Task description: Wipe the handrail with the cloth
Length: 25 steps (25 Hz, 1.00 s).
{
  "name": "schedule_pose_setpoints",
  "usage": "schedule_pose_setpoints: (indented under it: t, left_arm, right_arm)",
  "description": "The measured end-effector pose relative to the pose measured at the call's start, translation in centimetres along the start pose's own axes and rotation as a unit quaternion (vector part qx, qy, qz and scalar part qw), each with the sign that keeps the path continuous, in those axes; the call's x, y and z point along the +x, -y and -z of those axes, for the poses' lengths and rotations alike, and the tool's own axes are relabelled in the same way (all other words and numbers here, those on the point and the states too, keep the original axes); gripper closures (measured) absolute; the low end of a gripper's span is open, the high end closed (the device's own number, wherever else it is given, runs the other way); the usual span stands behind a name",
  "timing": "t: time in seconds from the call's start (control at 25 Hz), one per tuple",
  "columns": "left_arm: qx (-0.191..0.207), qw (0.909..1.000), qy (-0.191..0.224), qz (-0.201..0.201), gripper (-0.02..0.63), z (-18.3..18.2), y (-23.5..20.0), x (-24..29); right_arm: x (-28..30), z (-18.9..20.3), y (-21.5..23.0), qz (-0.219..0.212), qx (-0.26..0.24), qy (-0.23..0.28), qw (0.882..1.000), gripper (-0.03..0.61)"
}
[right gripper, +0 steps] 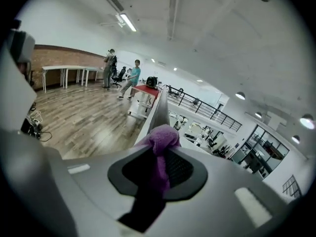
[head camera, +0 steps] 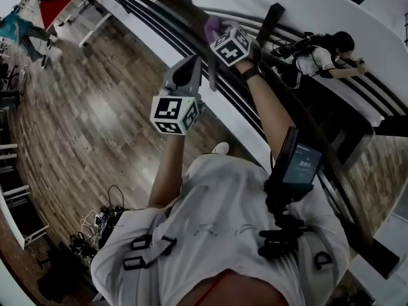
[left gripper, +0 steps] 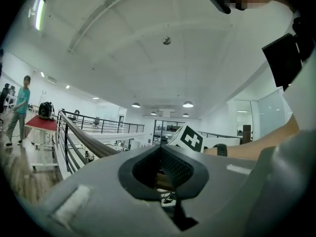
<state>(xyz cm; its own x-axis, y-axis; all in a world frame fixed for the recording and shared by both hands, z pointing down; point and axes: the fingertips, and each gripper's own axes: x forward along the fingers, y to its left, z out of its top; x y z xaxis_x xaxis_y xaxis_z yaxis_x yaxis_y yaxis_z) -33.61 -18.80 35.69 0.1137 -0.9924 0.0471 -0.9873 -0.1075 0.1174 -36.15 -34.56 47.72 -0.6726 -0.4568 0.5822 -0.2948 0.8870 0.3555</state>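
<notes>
Two tools, one cloth, one handrail. The right tool [head camera: 218, 34] is clamped on the purple cloth [head camera: 213, 27], which sits at the top middle of the head view, on the dark handrail [head camera: 172, 4]. The left tool [head camera: 186, 69] hangs just left of it, jaws pressed together with nothing between them [left gripper: 160, 157].

The handrail curves from the upper left to the lower right of the head view. In the right tool view it runs straight away from the cloth [right gripper: 160, 142], bare, towards a red counter [right gripper: 147, 89] where two people stand. Left of the rail lies open wooden floor [head camera: 83, 107].
</notes>
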Motion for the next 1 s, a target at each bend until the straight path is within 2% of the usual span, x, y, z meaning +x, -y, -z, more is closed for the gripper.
schedule_pose_setpoints:
  t: [0.08,0.36,0.6,0.8,1.0]
  left_arm:
    - [-0.001,1.0,-0.001,0.008,0.614,0.0,0.2,0.3]
    - [0.003,0.9981,0.002,0.061,0.614,-0.2,3.8,2.3]
    - [0.001,0.9937,-0.004,0.112,0.614,-0.4,7.4,4.9]
    - [0.004,0.9874,-0.009,0.158,0.614,-0.1,11.4,5.5]
    - [0.004,0.9765,-0.014,0.215,0.614,0.1,16.4,6.2]
  right_arm:
    - [-0.7,0.4,0.5,0.004,0.025,0.0,1.0,0.515]
    - [-4.2,4.1,1.6,0.018,0.065,-0.031,0.997,0.517]
    - [-8.8,7.8,2.1,0.046,0.06,-0.062,0.995,0.518]
    - [-13.7,10.9,0.8,0.059,0.086,-0.068,0.992,0.518]
    - [-18.7,14.3,0.0,0.066,0.129,-0.08,0.986,0.518]
